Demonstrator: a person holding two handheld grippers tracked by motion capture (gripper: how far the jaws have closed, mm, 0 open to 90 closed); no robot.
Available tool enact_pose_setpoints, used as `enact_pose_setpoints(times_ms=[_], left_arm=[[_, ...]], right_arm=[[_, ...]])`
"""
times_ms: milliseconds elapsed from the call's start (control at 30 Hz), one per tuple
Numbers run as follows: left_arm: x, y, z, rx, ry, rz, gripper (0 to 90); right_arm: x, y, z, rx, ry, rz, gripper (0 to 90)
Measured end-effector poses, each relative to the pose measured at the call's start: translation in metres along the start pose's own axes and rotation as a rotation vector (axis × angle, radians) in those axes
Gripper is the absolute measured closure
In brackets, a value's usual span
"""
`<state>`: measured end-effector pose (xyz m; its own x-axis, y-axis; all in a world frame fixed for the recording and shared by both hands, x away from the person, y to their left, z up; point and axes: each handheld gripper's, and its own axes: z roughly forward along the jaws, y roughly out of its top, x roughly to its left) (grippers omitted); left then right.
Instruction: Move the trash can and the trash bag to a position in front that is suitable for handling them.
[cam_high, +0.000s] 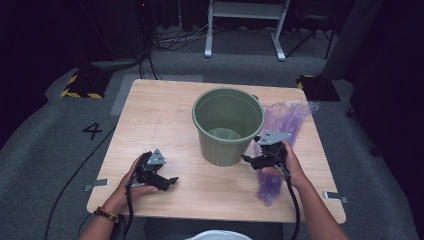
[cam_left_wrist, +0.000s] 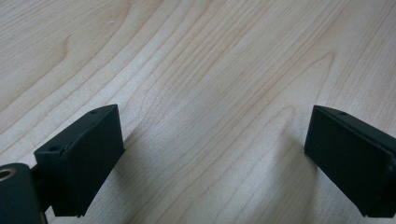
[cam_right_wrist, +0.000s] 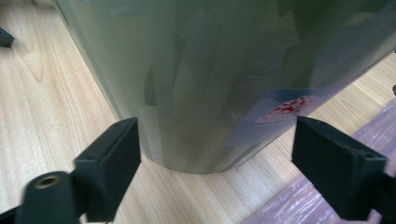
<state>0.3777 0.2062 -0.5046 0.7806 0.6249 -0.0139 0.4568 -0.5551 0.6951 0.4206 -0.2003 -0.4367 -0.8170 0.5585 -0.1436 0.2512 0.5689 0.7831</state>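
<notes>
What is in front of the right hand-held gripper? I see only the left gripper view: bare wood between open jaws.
Observer: A green bin stands upright mid-table; the right hand-held gripper faces its lower wall, jaws open.
Operator: Anything beside it?
Observer: A crumpled purple plastic bag lies on the table right of the bin.
Operator: Is the bin full?
Observer: No, the high view shows its bare bottom.

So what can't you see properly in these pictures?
- Purple plastic bag: the high view hides its middle behind the right tool and hand.
- Green bucket: the right gripper view cuts off its top and blurs its label.
- Bucket's outer base: hidden by its own wall in the high view.
</notes>
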Motion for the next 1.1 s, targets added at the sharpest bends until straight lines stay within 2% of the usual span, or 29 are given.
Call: enact_pose_setpoints(times_ms=[67, 167, 333, 567, 633, 700, 733, 767, 800, 833, 933, 967, 1000, 1067, 1100], left_arm=[[0.0, 0.0, 0.0, 0.0, -0.001, 0.001, 4.5], [0.0, 0.0, 0.0, 0.0, -0.001, 0.001, 4.5], [0.0, -0.001, 0.0, 0.0, -0.002, 0.004, 4.5], [0.0, -0.001, -0.001, 0.002, -0.001, 0.005, 4.5], [0.001, -0.001, -0.001, 0.002, -0.001, 0.006, 4.5], [0.001, -0.001, -0.001, 0.001, -0.001, 0.006, 4.5], [0.001, -0.001, -0.002, 0.002, -0.001, 0.005, 4.5], [0.001, -0.001, -0.002, 0.002, -0.001, 0.005, 4.5], [0.001, -0.002, -0.002, 0.001, 0.0, 0.005, 4.5], [0.001, -0.002, -0.002, 0.001, 0.0, 0.005, 4.5], [0.001, -0.002, -0.002, 0.001, 0.0, 0.005, 4.5], [0.001, -0.002, -0.002, 0.001, 0.0, 0.005, 4.5], [0.001, -0.002, -0.002, 0.001, 0.0, 0.005, 4.5], [0.001, -0.002, -0.002, 0.001, -0.001, 0.005, 4.5], [0.001, -0.002, -0.002, 0.001, 0.0, 0.005, 4.5]], right_arm=[[0.002, 0.002, 0.003, 0.004, -0.011, -0.009, 15.6], [0.003, 0.003, 0.004, 0.003, -0.007, -0.004, 15.7], [0.009, 0.01, 0.011, 0.003, -0.007, -0.025, 16.0], [0.013, 0.014, 0.016, -0.006, 0.009, -0.024, 16.0], [0.015, 0.013, 0.013, -0.018, 0.01, -0.031, 20.0], [0.015, 0.012, 0.01, -0.026, 0.009, -0.03, 20.1], [0.013, 0.007, -0.001, -0.03, -0.035, -0.03, 20.1], [0.013, 0.007, -0.001, -0.03, -0.035, -0.03, 20.1], [0.008, 0.0, -0.013, -0.031, -0.078, -0.027, 20.9], [0.008, 0.0, -0.013, -0.031, -0.078, -0.027, 20.9], [-0.005, -0.017, -0.034, -0.035, -0.144, 0.013, 25.8], [-0.01, -0.024, -0.039, -0.023, -0.184, 0.015, 28.6], [-0.021, -0.039, -0.047, 0.01, -0.245, 0.042, 26.7], [-0.032, -0.052, -0.053, 0.011, -0.242, 0.1, 26.6], [-0.032, -0.052, -0.053, 0.011, -0.242, 0.1, 26.6]])
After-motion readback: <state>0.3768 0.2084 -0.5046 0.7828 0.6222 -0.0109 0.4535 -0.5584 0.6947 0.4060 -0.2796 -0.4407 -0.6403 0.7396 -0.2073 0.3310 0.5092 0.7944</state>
